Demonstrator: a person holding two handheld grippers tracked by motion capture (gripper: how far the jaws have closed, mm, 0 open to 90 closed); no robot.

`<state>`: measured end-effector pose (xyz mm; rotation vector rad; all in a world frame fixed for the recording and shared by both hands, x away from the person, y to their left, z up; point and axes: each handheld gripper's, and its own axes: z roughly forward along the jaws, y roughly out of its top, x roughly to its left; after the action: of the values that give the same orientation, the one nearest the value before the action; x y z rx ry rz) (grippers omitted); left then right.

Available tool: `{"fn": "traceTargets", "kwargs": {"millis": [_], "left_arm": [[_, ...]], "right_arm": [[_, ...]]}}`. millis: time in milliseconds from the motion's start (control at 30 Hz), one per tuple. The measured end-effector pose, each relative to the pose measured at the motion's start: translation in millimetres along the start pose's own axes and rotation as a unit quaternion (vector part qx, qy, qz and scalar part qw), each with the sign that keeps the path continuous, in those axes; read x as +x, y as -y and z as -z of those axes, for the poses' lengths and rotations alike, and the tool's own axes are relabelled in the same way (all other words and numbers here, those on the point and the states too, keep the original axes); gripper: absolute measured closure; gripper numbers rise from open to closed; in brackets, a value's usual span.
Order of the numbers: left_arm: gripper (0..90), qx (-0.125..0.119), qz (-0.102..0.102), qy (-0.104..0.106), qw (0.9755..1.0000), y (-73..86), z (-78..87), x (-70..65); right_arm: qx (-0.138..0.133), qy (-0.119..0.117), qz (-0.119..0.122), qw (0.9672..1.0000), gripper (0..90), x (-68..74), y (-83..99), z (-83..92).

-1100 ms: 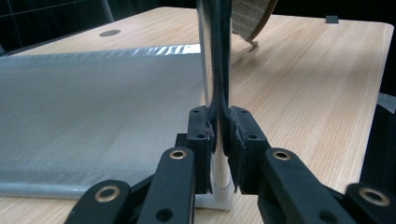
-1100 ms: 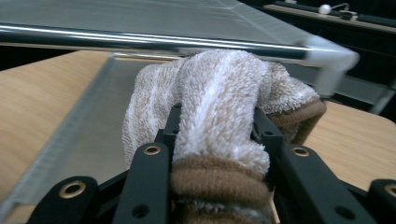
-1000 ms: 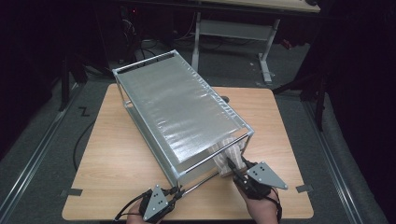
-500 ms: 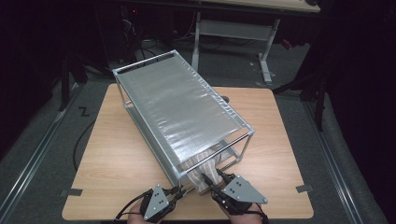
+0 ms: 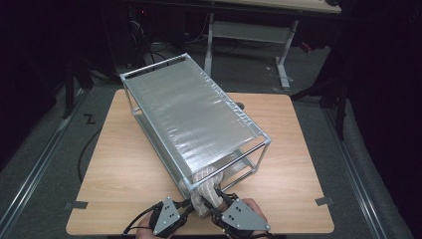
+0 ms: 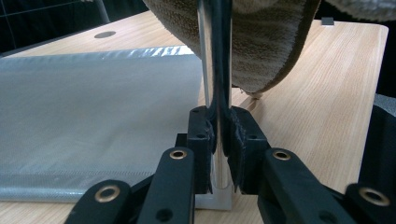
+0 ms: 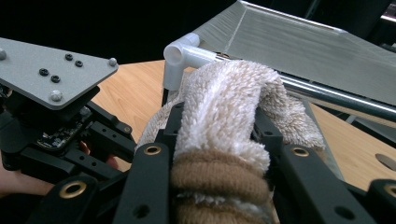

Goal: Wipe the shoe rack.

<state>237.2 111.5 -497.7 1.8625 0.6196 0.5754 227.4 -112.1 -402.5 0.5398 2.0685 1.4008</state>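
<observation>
A metal rack [image 5: 194, 119] with silver fabric shelves stands slantwise on the wooden table [image 5: 124, 164]. My left gripper [image 5: 188, 205] is shut on the upright post [image 6: 215, 56] at the rack's near corner, one pad on each side of the post. My right gripper [image 5: 216, 199] is shut on a fluffy beige rolled towel [image 5: 204, 186] with a brown band, right beside that corner. The towel [image 7: 224, 98] bulges between the right gripper's [image 7: 219, 121] jaws, below the white corner joint [image 7: 180, 56]. From the left gripper [image 6: 219, 135] the towel [image 6: 261, 42] hangs just behind the post.
The lower silver shelf [image 6: 93, 116] stretches left of the post. The left gripper's grey plate [image 7: 51, 107] sits close to the right gripper. Bare tabletop lies on both sides of the rack. A desk frame [image 5: 278, 55] stands on the floor beyond the table.
My right gripper has moved left and toward the table's near edge with the towel, ending close beside the left gripper. The left gripper has stayed on the post.
</observation>
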Motion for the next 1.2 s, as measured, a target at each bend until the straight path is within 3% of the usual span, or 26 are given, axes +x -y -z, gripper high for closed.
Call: {"fn": "traceTargets", "kwargs": {"millis": [300,600,767,1033,1200], "left_arm": [[79.5,0.000,-0.001,-0.001,1.0000,-0.1,-0.2,-0.5],[79.5,0.001,0.002,0.000,1.0000,-0.1,0.2,-0.3],[79.5,0.001,0.000,-0.001,1.0000,0.2,1.1,-0.3],[79.5,0.003,-0.001,-0.006,1.0000,1.3,5.2,-0.3],[79.4,0.005,-0.002,-0.009,0.9999,1.9,7.5,-0.6]], "right_arm": [[0.000,0.019,-0.020,0.9996,66.8,-12.3,3.1,1.5],[0.005,0.074,-0.052,0.9959,66.8,-47.7,13.6,7.2],[0.008,0.109,-0.076,0.9911,66.7,-71.6,21.4,11.8],[0.010,0.163,-0.116,0.9798,66.7,-108.9,34.5,19.0],[0.012,0.191,-0.122,0.9739,66.7,-124.3,39.6,22.6]]}}
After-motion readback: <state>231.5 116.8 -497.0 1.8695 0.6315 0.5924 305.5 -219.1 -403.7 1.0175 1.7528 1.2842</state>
